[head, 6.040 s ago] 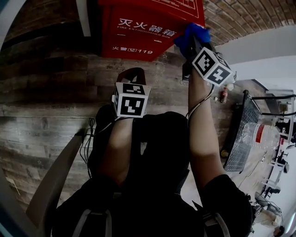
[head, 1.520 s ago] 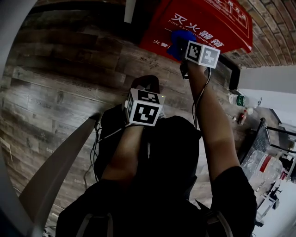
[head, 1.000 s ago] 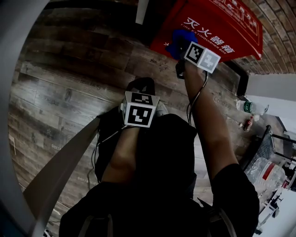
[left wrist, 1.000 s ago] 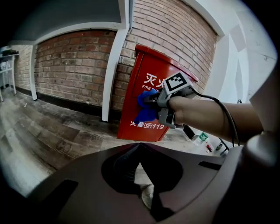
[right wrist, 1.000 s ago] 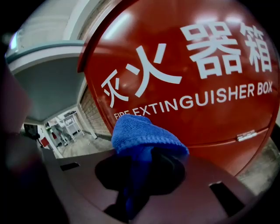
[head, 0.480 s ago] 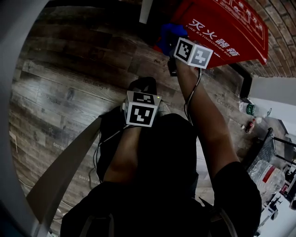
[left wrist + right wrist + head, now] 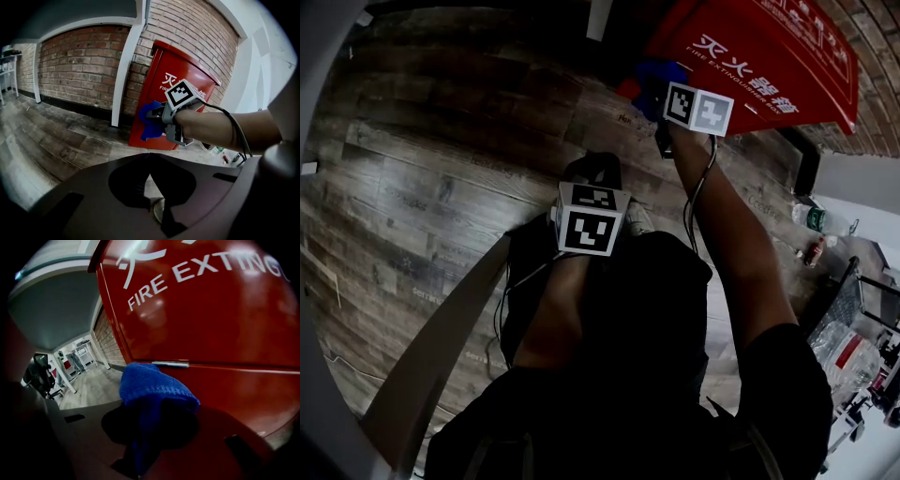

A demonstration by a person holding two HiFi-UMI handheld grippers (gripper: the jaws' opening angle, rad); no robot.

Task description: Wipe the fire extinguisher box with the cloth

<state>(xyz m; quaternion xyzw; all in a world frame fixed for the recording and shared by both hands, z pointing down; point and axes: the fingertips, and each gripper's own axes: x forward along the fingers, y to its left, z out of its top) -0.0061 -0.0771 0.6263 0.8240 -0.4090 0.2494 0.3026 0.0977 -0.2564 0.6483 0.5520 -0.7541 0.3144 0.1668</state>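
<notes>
The red fire extinguisher box [image 7: 211,310] stands right ahead of the right claw [image 7: 140,446], filling its outlook. Wiping looks under way, though I can't judge how much is clean. The blue cloth [image 7: 150,385] is pinched in that claw, touching or just off the front panel. The left claw [image 7: 151,197], pressed together and empty, hangs well back.

Two grippers are showing: the left gripper [image 7: 592,172] and the right gripper [image 7: 659,97], each carrying one marker cube. One blue cloth [image 7: 151,386] is sitting clamped in the right gripper's jaws, while the left gripper's jaws are meeting on nothing. One red fire extinguisher box [image 7: 769,56] is standing by the brick wall. One white post [image 7: 124,70] is rising beside the box. Two small bottles are sitting on the floor, a green bottle [image 7: 811,217] and a red bottle [image 7: 814,251].
</notes>
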